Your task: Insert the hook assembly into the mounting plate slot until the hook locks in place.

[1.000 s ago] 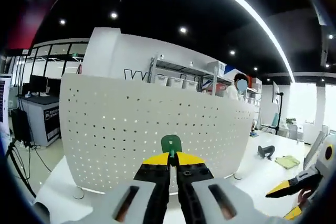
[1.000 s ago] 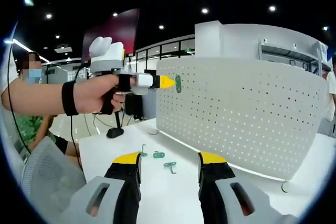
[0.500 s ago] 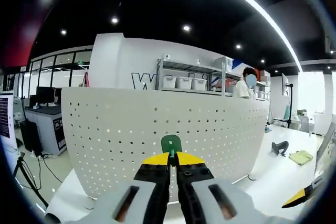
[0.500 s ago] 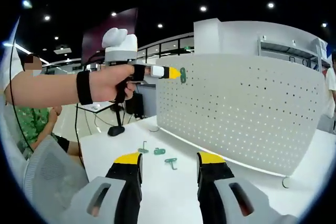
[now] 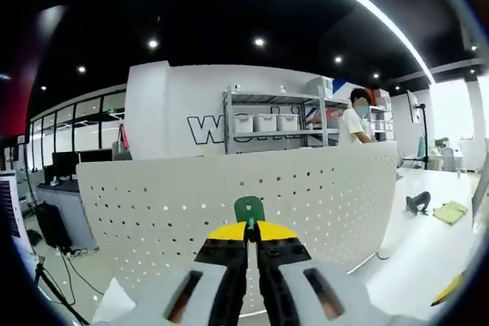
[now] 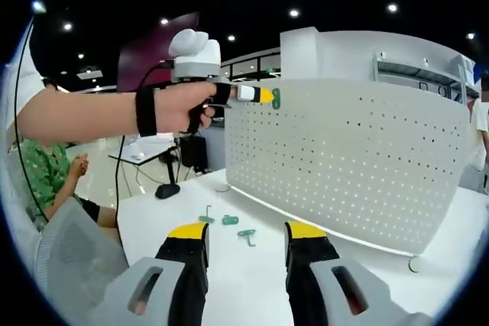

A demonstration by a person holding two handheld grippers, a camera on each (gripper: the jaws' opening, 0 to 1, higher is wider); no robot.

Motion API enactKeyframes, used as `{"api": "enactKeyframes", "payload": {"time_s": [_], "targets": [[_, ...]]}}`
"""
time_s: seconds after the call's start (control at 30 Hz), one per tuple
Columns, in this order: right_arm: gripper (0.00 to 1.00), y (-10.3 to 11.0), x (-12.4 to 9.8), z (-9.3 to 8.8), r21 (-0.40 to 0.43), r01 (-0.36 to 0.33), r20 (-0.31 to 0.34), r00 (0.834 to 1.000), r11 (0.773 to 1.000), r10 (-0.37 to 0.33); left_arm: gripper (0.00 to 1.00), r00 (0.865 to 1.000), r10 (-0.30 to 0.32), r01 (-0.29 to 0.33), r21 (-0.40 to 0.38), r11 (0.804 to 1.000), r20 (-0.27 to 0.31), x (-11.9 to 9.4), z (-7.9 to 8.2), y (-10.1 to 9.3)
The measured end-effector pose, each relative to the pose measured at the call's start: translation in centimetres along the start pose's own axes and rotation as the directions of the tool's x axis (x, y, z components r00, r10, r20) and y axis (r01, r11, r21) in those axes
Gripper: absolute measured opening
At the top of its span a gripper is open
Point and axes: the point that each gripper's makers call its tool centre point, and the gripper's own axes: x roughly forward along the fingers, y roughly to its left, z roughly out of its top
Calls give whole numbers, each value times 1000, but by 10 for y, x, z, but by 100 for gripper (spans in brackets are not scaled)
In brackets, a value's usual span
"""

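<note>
My left gripper (image 5: 247, 228), jaws clenched on the green hook (image 5: 249, 208), holds it at frame centre just short of the pegboard (image 5: 321, 188) face straight ahead; right gripper (image 6: 243, 236), jaws released, hovers over the worktop (image 6: 252, 280).

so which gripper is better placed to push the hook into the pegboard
Left. The left gripper is shut on the green hook, up at the pegboard. The right gripper is open and empty over the table.
</note>
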Motion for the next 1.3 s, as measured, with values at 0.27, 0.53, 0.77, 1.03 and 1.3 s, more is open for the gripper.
{"api": "enactKeyframes", "payload": {"time_s": [0.27,0.53,0.77,1.03,1.3], "targets": [[39,-1,-2,-2,7,8,-2,1000,1000,-8,3,999,29,-30,58,998,14,15,4,2],[38,-4,-4,-2,7,16,0,1000,1000,-16,3,999,51,-52,70,996,8,30,4,5],[38,-4,-4,-6,10,14,-8,1000,1000,-14,3,998,57,-57,61,996,-6,40,2,6],[38,-5,-3,-5,6,15,-9,1000,1000,-14,3,998,63,-62,66,996,-18,48,2,8],[38,-6,-3,-7,11,15,-12,1000,1000,-15,3,998,58,-57,80,995,-14,56,9,5]]}}
